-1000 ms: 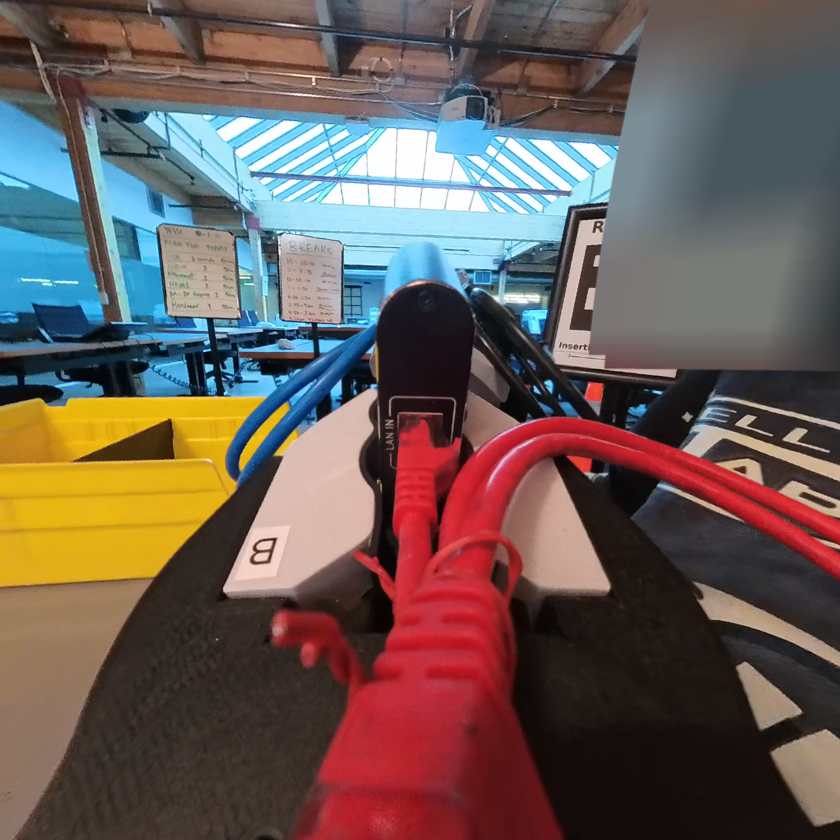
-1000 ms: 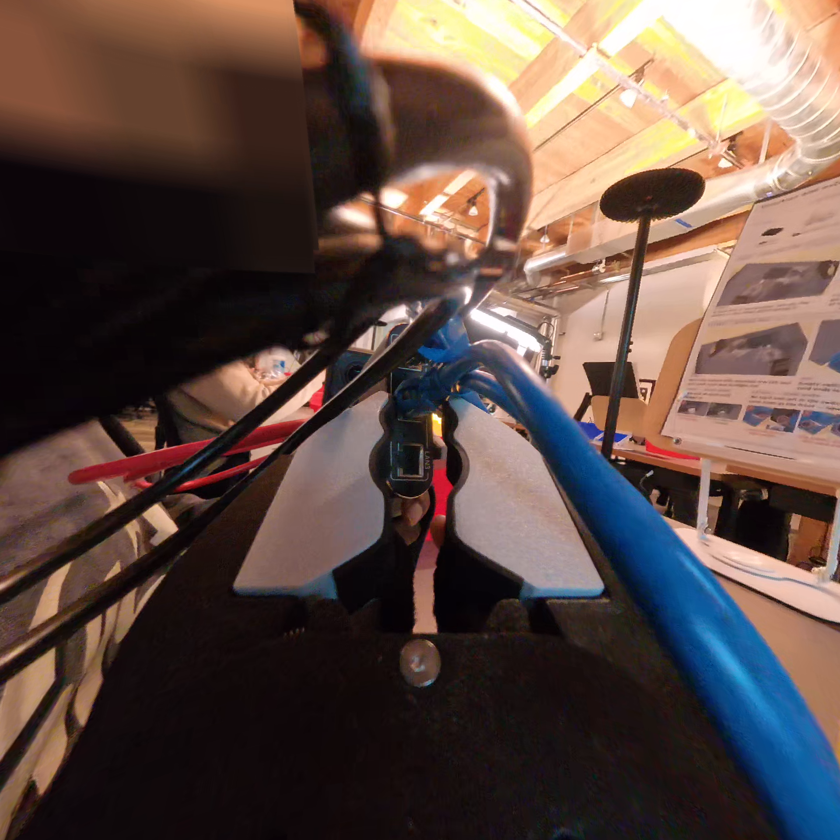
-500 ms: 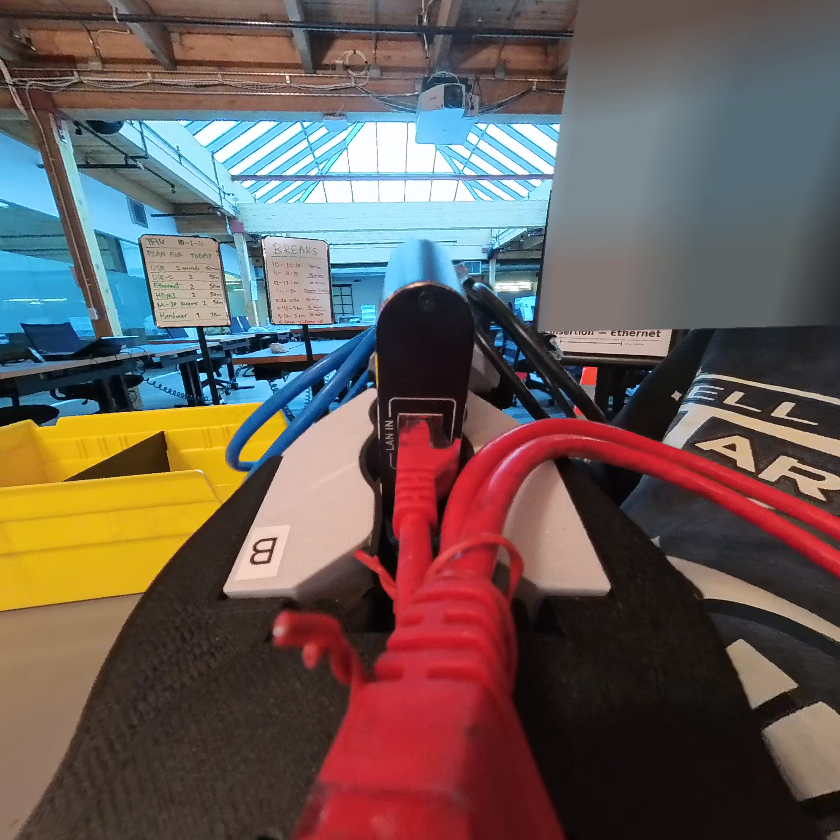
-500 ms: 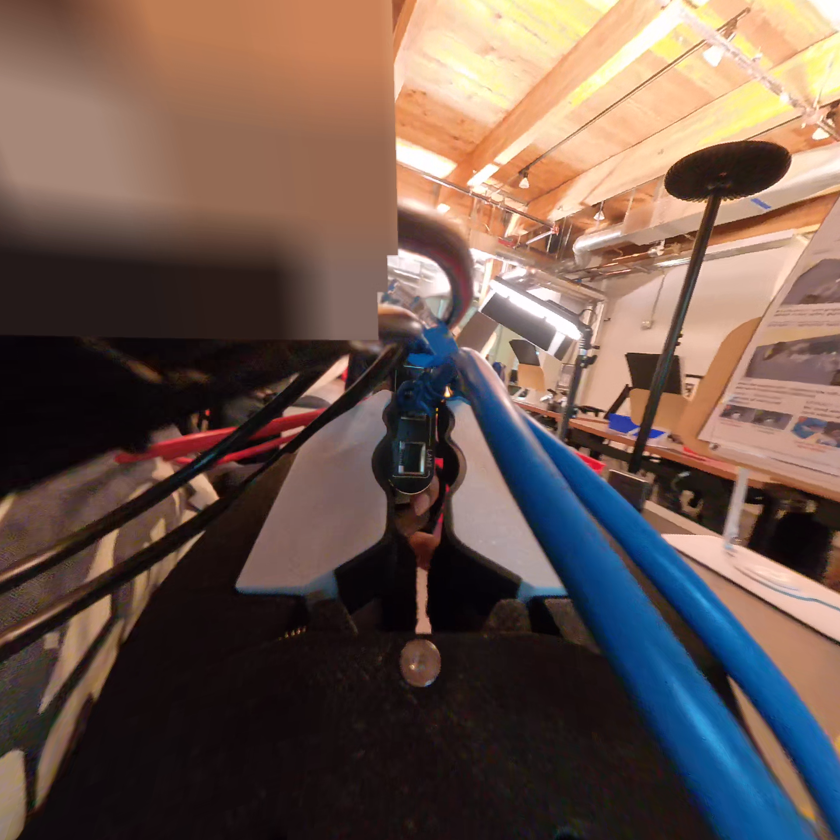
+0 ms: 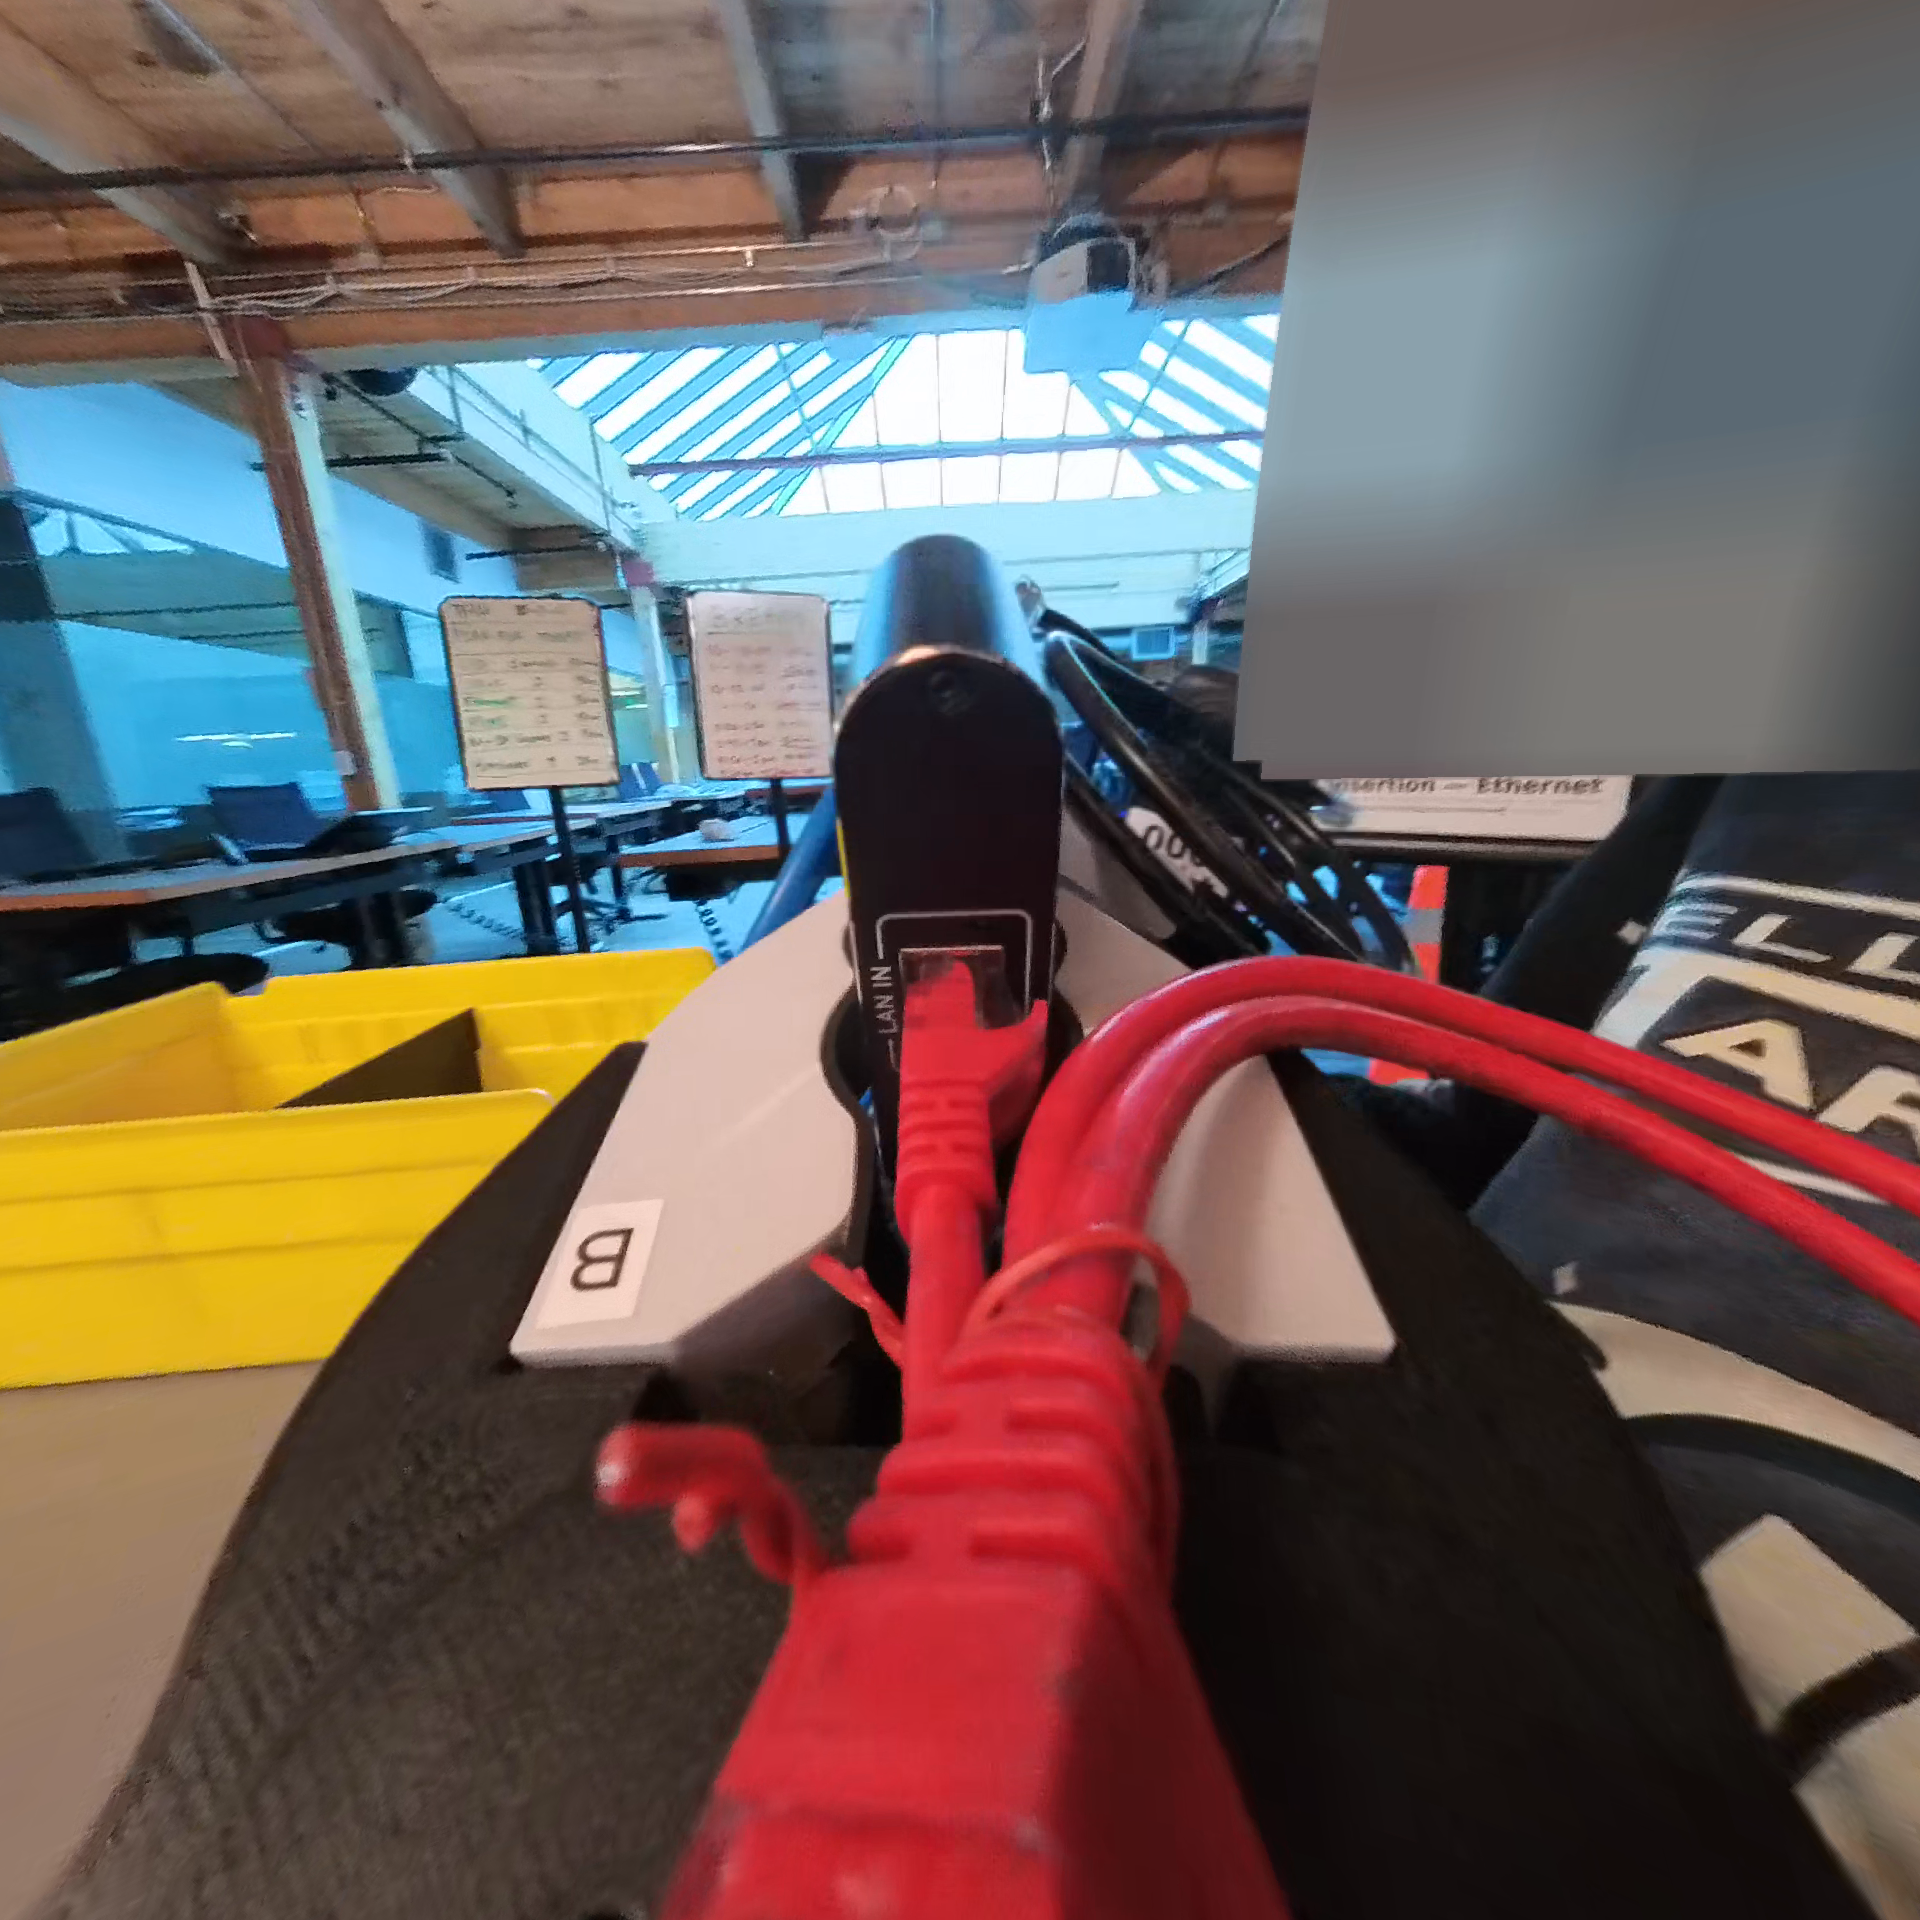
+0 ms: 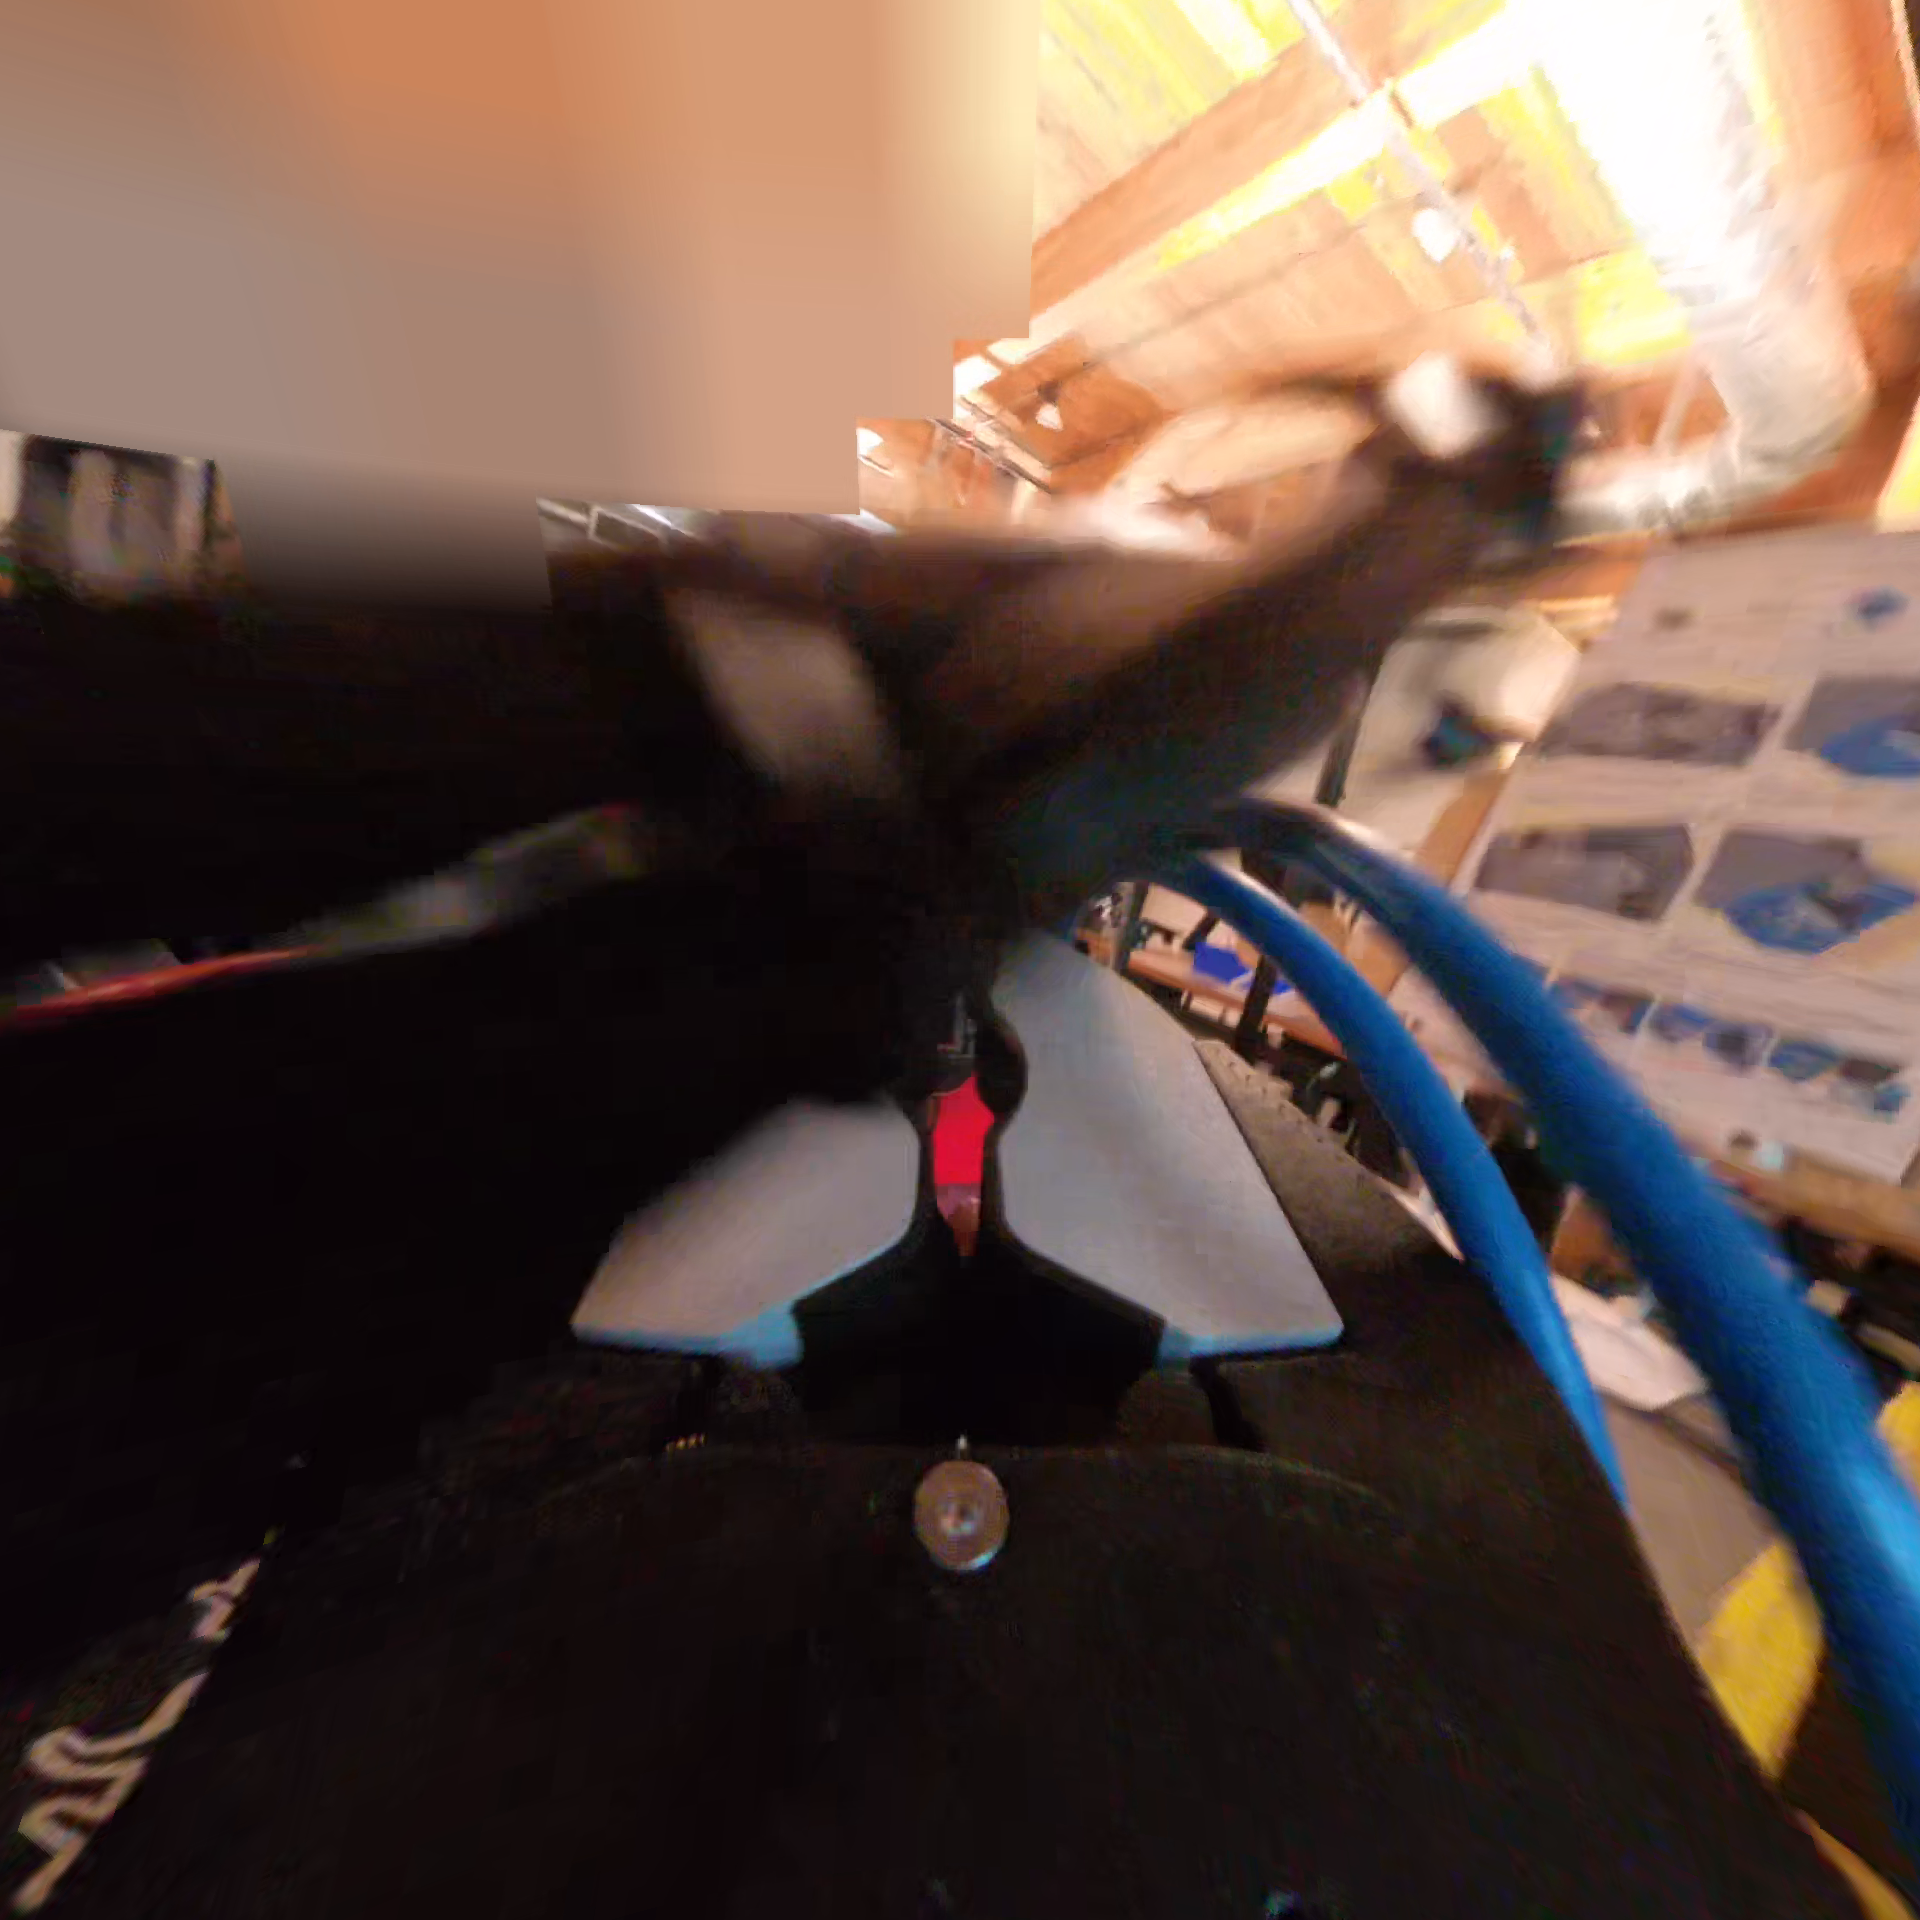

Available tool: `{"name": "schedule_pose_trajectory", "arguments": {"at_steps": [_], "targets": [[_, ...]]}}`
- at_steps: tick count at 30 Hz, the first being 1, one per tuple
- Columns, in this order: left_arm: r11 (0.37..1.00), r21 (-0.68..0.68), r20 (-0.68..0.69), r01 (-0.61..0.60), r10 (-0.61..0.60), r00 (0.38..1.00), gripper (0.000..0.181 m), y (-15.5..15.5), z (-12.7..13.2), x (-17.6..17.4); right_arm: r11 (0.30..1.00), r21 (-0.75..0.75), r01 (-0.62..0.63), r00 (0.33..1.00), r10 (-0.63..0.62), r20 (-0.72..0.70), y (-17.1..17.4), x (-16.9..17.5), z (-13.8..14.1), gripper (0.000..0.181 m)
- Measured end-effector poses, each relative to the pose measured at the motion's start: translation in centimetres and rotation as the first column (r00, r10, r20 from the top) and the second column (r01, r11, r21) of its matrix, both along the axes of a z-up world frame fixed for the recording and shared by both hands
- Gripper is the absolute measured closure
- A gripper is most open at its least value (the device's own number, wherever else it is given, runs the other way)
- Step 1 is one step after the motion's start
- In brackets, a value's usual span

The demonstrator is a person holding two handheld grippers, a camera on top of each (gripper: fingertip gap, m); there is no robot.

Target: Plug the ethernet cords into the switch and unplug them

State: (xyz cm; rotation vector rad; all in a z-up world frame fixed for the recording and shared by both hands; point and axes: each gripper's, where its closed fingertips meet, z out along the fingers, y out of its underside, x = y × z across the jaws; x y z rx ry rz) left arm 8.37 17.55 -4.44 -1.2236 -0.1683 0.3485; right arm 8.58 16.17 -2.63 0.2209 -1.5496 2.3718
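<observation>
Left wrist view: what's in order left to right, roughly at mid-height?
Yellow bin → grey left finger with the letter sticker → black switch with a red plug in its port → looped red cords → dark printed shirt.

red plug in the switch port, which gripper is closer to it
Left. The left gripper clamps the switch, with the red plug right between its fingers. The right gripper is farther off: its blurred view shows only a red glimpse past its fingertips.
</observation>
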Motion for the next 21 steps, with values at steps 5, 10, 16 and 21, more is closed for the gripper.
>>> {"name": "schedule_pose_trajectory", "arguments": {"at_steps": [5,10,16,21], "targets": [[0.995,0.034,0.072,0.095,-0.098,0.993,0.155,0.17,0.02,0.32,0.986,-0.069,-0.151,0.977,0.159,0.142,0.6,0.05,0.29,0.164],[0.982,0.084,0.163,0.171,-0.183,0.97,0.154,0.07,0.02,0.28,0.984,-0.06,-0.171,0.966,0.179,0.186,0.44,0.0,0.31,0.158],[0.981,0.06,0.17,0.187,-0.195,0.966,0.155,0.41,-0.33,0.49,0.982,-0.039,-0.186,0.95,0.19,0.247,0.07,-0.32,0.07,0.158],[0.979,0.04,0.188,0.202,-0.206,0.96,0.154,0.76,-0.7,0.57,0.972,-0.072,-0.224,0.935,0.235,0.264,0.34,-0.21,0.23,0.161]]}}
